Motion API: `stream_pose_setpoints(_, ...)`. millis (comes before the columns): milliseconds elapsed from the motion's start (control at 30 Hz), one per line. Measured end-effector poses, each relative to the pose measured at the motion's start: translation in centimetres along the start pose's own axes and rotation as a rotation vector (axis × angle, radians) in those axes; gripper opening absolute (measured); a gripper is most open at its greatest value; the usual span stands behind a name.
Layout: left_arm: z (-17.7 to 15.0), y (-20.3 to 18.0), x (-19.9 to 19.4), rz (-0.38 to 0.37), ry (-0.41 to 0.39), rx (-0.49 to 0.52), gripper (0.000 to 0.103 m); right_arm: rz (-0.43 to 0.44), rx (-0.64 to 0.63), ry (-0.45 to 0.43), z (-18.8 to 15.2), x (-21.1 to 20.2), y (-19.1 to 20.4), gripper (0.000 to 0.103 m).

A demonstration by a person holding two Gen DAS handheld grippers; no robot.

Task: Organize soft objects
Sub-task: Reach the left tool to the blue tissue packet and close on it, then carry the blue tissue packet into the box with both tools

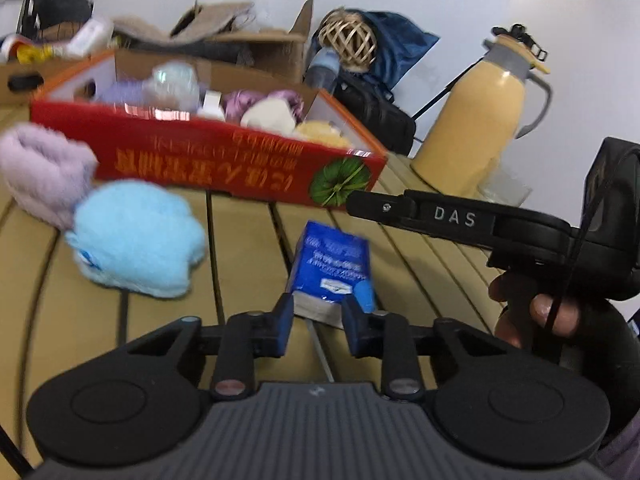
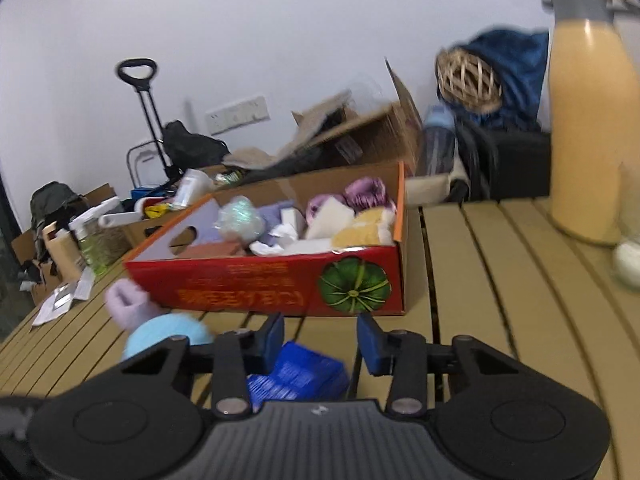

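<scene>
A red cardboard box (image 1: 208,160) with a pumpkin picture holds several soft items; it also shows in the right wrist view (image 2: 280,284). On the slatted table lie a light blue plush (image 1: 136,236), a lilac plush (image 1: 40,172) and a blue tissue pack (image 1: 330,264). My left gripper (image 1: 316,320) is open, its blue-padded fingers on either side of the near end of the tissue pack. My right gripper (image 2: 320,340) is open and empty above the tissue pack (image 2: 296,372), with the light blue plush (image 2: 164,336) and the lilac plush (image 2: 128,300) to its left. Its finger also shows in the left wrist view (image 1: 420,212).
A tall yellow thermos (image 1: 476,120) stands at the table's right, with a small glass (image 1: 504,188) beside it. Behind the table are open cardboard boxes (image 1: 248,48), a wicker ball (image 1: 348,40), a blue bag (image 1: 396,44) and a trolley handle (image 2: 136,72). Bottles and papers (image 2: 76,248) lie at the left.
</scene>
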State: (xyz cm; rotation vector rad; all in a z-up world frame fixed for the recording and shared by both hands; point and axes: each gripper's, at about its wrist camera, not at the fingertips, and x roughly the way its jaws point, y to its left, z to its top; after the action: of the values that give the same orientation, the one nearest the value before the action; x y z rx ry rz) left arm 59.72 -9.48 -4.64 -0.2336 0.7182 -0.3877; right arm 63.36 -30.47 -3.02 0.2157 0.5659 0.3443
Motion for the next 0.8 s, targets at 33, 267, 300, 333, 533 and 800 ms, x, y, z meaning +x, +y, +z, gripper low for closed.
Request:
stream_pose_setpoints(33, -0.1, 0.2, 0.6, 0.017, 0.012, -0.006, 0.025, 0.014, 0.024, 0.012, -0.2, 0.8, -0.6, 0.032)
stream_pose_setpoints(267, 0.4, 2.2, -0.2, 0.200, -0.112, -0.102, 0.023, 0.098, 0.088, 0.098, -1.9, 1.5, -1.0, 0.023)
stream_pose_setpoints(300, 0.4, 2.8, -0.5, 0.218, -0.124, -0.130, 0.023, 0.121, 0.112, 0.117, -2.4, 1.0, -1.0, 0.023)
stream_pose_setpoints(333, 0.4, 3.2, -0.6, 0.224, -0.124, -0.150, 0.023, 0.149, 0.131, 0.141, -2.9, 0.4, -1.0, 0.024)
stream_pose_setpoints(533, 0.3, 4.6, -2.5, 0.167, -0.145, -0.207, 0.037, 0.161, 0.104, 0.039, -4.5, -3.7, 1.4, 0.039)
stream_pose_setpoints(800, 4.3, 4.2, 1.9, 0.090, -0.112, -0.141, 0.045, 0.087, 0.240, 0.018, -4.1, 0.4, 0.3, 0.041)
